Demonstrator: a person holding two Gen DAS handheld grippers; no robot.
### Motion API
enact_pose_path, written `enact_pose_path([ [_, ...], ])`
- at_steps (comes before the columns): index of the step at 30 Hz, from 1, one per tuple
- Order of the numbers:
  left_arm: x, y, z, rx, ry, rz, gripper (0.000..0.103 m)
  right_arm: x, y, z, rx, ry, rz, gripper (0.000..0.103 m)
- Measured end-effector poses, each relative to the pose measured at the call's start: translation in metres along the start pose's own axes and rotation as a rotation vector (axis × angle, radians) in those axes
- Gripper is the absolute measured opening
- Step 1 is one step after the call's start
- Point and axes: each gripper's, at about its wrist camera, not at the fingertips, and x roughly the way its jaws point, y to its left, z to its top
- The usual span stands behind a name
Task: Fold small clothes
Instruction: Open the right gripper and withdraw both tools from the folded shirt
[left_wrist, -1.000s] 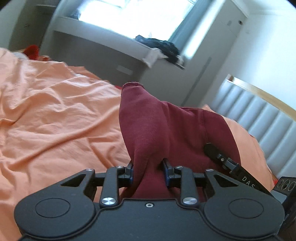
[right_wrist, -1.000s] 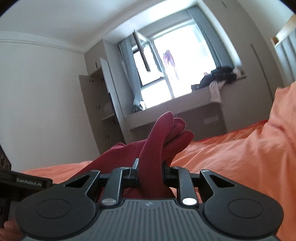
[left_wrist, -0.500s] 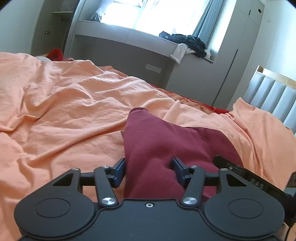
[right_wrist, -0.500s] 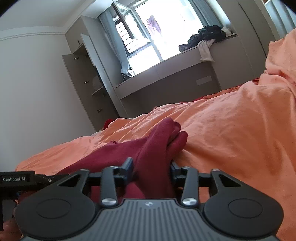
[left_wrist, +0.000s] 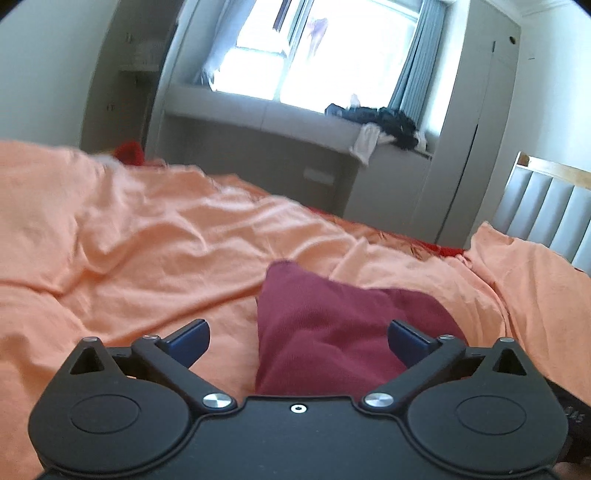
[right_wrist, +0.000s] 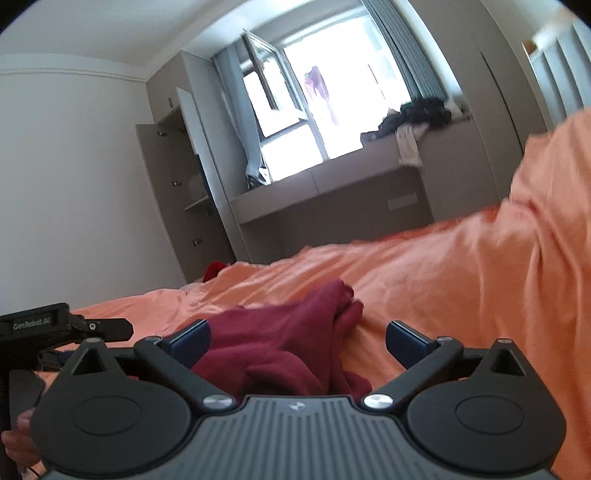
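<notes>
A dark red small garment (left_wrist: 332, 328) lies on the orange bed sheet (left_wrist: 147, 251). My left gripper (left_wrist: 297, 338) is open, its jaws spread wide on either side of the cloth and clear of it. In the right wrist view the same garment (right_wrist: 288, 343) lies bunched on the sheet (right_wrist: 461, 277). My right gripper (right_wrist: 297, 338) is open too, with the cloth lying loose between its blue-padded fingers. The other gripper's body (right_wrist: 55, 328) shows at the left edge.
A grey window bench (left_wrist: 295, 122) with a pile of dark and white clothes (left_wrist: 380, 125) runs along the far wall. A padded grey headboard (left_wrist: 546, 206) stands at the right. A red item (left_wrist: 127, 151) lies at the bed's far left edge.
Both grippers have opened wide and let go of the red garment. The garment has dropped from a raised hold to lie on the sheet.
</notes>
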Motion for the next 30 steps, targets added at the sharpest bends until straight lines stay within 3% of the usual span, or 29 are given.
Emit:
enact_pose_path([
  [11, -0.086, -0.017, -0.008, 0.166, -0.123, 0.070, 0.102, -0.073, 0.057, 0.006, -0.104, -0.145, -0.095, 0.103],
  [19, -0.169, -0.023, -0.033, 0.250, -0.173, 0.104, 0.103, -0.130, 0.098, 0.001, -0.152, -0.224, -0.086, 0.103],
  [30, -0.217, 0.002, -0.069, 0.205, -0.163, 0.118, 0.103, -0.186, 0.135, -0.050, -0.170, -0.234, -0.149, 0.103],
])
